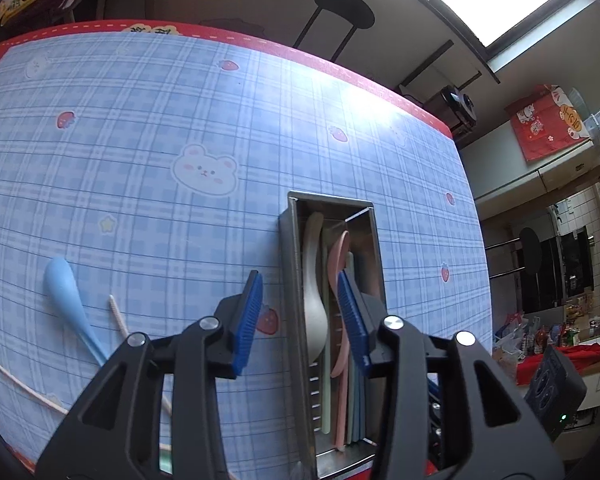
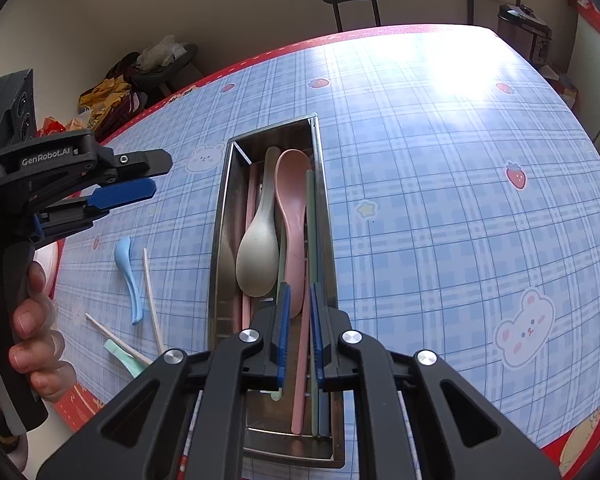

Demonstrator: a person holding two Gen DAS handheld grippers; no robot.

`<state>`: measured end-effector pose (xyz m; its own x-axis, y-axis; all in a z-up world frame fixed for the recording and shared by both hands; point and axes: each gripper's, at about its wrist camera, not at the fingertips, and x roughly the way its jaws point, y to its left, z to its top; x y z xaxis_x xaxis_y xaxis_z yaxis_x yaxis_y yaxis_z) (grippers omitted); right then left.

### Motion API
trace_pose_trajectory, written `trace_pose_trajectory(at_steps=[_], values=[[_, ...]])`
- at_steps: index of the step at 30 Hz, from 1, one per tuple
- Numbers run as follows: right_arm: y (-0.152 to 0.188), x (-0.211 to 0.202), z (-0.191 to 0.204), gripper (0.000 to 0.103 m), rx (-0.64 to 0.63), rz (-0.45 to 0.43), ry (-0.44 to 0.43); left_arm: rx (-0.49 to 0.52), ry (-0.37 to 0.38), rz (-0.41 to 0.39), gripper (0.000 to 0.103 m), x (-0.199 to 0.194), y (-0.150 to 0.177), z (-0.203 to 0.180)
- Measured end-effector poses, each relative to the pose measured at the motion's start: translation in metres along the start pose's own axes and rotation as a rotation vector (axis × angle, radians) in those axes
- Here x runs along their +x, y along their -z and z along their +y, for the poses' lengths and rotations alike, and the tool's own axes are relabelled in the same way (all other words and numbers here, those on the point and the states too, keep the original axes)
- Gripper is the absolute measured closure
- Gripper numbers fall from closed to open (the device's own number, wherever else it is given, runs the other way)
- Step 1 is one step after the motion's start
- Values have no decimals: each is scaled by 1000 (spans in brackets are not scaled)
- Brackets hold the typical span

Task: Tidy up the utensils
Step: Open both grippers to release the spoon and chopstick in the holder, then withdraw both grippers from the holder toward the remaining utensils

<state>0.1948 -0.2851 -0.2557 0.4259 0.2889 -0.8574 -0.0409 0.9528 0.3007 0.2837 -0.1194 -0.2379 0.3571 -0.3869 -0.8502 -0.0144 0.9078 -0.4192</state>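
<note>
Steel utensil tray [image 2: 224,216] lies lengthwise on the counter [image 2: 440,200], which wears a blue plaid cloth printed with bears and strawberries and edged in red. Its near end sits close to the counter's near edge. Inside the tray lie a grey-white spoon [image 2: 258,256] and a pink spoon [image 2: 294,200], bowls side by side, with a pink chopstick [image 2: 300,384], a green chopstick [image 2: 311,248] and other pastel sticks running along the tray's length.

Right tongs [image 2: 299,332] hover over the near half of the tray, pointing steeply down. Their blue pads stand only a narrow gap apart, with the pink spoon's handle and the pink chopstick seen through that gap; neither pad presses on anything, so they grip nothing.

Left tongs [image 1: 300,316] are plainly open and empty, one blue finger [image 1: 248,320] over the cloth beside the tray's left wall, the other over the tray. From the right wrist view they sit raised to the tray's left, with the person's hand [image 2: 28,328] wrapped around the handle.

Toward the near left corner of the counter, well apart from the tray, lie a blue spoon [image 1: 70,300], two cream chopsticks [image 2: 150,296] crossing near each other, and a mint-green utensil [image 2: 126,360] partly hidden behind the right tongs' frame.
</note>
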Motion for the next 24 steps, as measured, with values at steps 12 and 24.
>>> trace_pose_trajectory(at_steps=[12,24], values=[[15,-22,39,78,-128,-52,13,113,-99,-67,47,-84,29,80],[34,-2,92,78,-234,21,-71,-74,-137,-30,46,-109,107,178]])
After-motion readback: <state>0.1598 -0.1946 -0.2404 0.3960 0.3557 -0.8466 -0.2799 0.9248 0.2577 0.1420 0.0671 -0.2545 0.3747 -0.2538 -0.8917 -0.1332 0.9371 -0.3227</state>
